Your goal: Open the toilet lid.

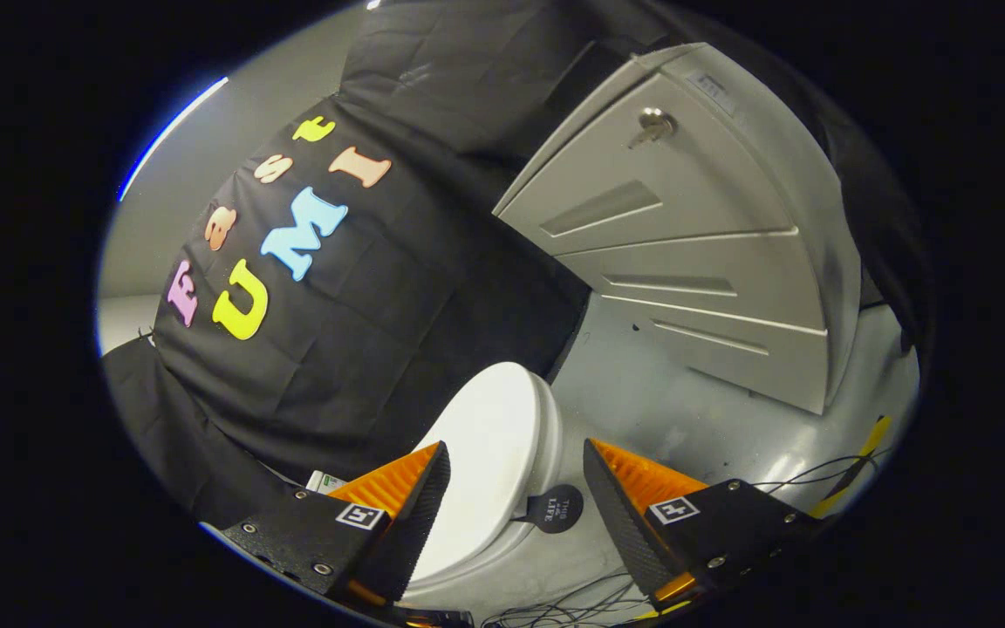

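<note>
Hovering above the floor (pixel 694 410), the gripper (pixel 516 493) has its fingers (pixel 420 506) spread wide apart, released and grasping nothing. The toilet (pixel 502 497) sits just ahead of them, seen through the gap and reaching behind the left finger. Its lid (pixel 485 453) lies flat and closed, a smooth white oval, with no finger touching it. A small round dark tag (pixel 555 508) hangs at the toilet's side, between the fingertips. At about one o'clock beyond the fingers stands a grey cabinet (pixel 686 235) with a key (pixel 652 126) in its top lock. Thin dark cables (pixel 808 478) trail over the floor near the right finger, toward four o'clock.
</note>
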The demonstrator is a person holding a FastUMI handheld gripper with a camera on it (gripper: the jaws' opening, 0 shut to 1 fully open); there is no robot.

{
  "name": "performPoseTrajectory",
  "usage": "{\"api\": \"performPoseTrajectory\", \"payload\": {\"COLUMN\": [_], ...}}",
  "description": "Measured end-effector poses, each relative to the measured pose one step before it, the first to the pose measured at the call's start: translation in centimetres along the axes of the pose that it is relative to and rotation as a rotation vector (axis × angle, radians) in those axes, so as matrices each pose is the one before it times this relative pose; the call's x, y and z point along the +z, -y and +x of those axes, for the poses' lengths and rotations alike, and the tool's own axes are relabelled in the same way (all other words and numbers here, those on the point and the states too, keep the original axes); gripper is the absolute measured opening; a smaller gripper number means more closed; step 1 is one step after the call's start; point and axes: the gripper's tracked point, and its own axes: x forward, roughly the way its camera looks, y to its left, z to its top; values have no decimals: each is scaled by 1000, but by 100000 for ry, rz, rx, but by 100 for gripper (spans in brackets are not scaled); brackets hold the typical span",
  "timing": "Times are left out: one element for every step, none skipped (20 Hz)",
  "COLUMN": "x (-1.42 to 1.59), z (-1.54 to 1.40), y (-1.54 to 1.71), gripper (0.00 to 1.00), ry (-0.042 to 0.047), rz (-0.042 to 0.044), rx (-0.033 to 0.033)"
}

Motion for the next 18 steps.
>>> {"api": "performPoseTrajectory", "payload": {"x": [-535, -530, -547, -547, -507, -545, -637, -280, -328, -296, -486, -188, -189, 50, -146, 40, -124, -168], "z": [105, 188, 135, 303, 23, 145, 568, 209, 76, 232, -49, 52, 31, 59, 76, 266, 90, 230], "y": [425, 320, 279, 185, 345, 331, 427, -50, 231, 253, 261, 124, 56, -18, 66, -141, -85, -405], "gripper": [94, 94, 94, 93, 89, 86, 82, 80, 77, 74, 69, 66, 62, 60, 56, 53, 46, 43], "ry": [-1142, -1519, -1214, -1474, -1461, -1547, -1426, -860, -696, -693, -436, -538, -319, 67, -63, -511, -681, -735], "rz": [1721, 1734, 1758, 1599, 1423, 1462, 1723, 1988, 2098, 1922, 1703, 1714, 1589, 1063, 858, 584, 403, 121], "rx": [-500, -123, -123, 148, -107, -1110, -951, 132, -84, 46, 179, 413, 221, 327, 447, 481, 329, 423]}}
